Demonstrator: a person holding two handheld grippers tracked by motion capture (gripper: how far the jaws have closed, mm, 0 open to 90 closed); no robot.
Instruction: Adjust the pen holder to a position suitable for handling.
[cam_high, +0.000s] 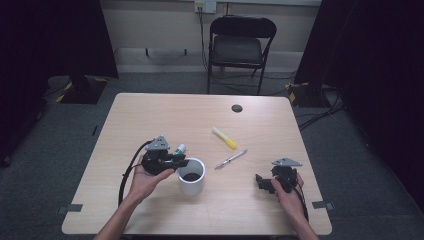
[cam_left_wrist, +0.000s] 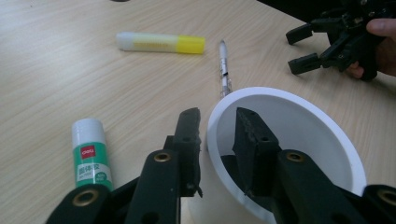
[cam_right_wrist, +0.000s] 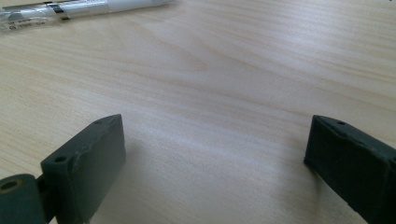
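left tongs (cam_left_wrist: 217, 135): jaws narrowed (low, angled) | right tongs (cam_right_wrist: 212, 163): jaws wide apart

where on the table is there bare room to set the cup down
Free: the far left stretch of the table, and the near edge between the white cup and the right gripper. Crowded: the middle, where glue stick, yellow highlighter and pen lie.

Wood table (cam_high: 150, 115) with round grommet (cam_high: 237, 108), yellow highlighter (cam_high: 224, 138) near centre, clear pen (cam_high: 231, 159) just beside it, glue stick (cam_left_wrist: 91, 154) lying flat, folding chair (cam_high: 240, 47) behind, wall socket (cam_high: 205, 6) above it
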